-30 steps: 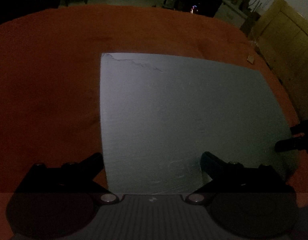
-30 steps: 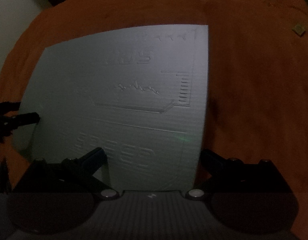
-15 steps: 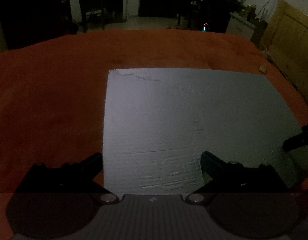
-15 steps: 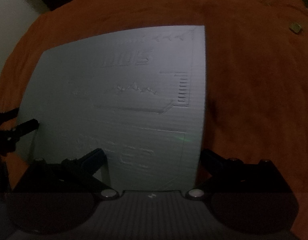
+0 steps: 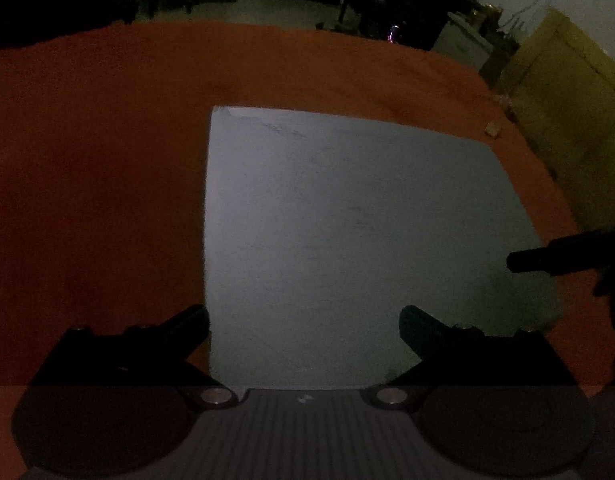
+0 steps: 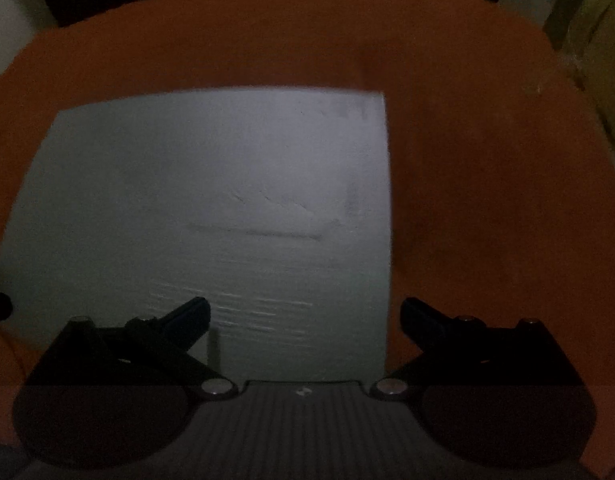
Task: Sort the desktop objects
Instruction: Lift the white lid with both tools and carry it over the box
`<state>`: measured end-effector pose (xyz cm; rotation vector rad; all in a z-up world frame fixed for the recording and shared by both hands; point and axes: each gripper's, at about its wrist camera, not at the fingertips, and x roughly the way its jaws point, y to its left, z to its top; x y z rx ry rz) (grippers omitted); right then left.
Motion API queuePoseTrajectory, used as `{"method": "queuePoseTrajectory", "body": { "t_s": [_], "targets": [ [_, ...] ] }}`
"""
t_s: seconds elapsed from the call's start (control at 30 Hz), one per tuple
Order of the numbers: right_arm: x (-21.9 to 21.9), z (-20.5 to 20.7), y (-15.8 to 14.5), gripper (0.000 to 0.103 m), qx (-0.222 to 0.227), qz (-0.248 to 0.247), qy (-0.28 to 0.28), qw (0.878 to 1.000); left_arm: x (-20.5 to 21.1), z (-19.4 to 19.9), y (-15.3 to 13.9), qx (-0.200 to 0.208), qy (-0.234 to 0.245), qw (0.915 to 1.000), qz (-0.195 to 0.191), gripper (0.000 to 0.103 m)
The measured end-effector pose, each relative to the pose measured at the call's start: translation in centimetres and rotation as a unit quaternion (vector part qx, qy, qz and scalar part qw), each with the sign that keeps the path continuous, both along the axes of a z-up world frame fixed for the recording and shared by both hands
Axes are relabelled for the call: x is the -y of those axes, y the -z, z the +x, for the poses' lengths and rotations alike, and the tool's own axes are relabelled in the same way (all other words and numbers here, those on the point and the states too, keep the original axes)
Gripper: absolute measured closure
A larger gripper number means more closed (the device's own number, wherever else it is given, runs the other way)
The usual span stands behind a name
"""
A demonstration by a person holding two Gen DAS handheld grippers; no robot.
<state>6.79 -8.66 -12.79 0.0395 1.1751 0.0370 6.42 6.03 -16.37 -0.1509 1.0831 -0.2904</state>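
One pale grey rectangular corrugated board [image 5: 359, 232] laid flat on orange-red cloth-covered table [image 5: 91, 184]; faint embossed lines seen on surface. Left gripper [image 5: 303, 320] held over board's near edge, jaws wide apart, nothing gripped. Right gripper [image 6: 303, 312] held over near right part, jaws apart, empty. Small tan block [image 5: 492, 129] seen on cloth, well apart.

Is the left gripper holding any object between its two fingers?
No, the left gripper stands open, with only the pale board showing between its fingers.
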Motion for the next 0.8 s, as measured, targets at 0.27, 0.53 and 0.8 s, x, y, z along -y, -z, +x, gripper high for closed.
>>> {"method": "queuePoseTrajectory", "body": {
  "t_s": [0.27, 0.53, 0.8],
  "targets": [
    [-1.8, -1.7, 0.1, 0.0, -0.018, 0.026, -0.009, 0.999, 1.4, 1.0, 1.2, 0.003, 0.014, 0.9998, 0.017, 0.0],
    [-2.1, -2.9, 0.9, 0.0, -0.03, 0.007, -0.032, 0.999, 1.7, 1.2, 0.1, -0.014, 0.037, 0.9979, 0.051, 0.001],
    [-2.0, -2.0, -3.5, 0.0, -0.041, -0.027, -0.088, 0.995, 1.3, 2.1, -1.9, -0.057, 0.055, 0.9953, 0.055, 0.001]
  ]
}}
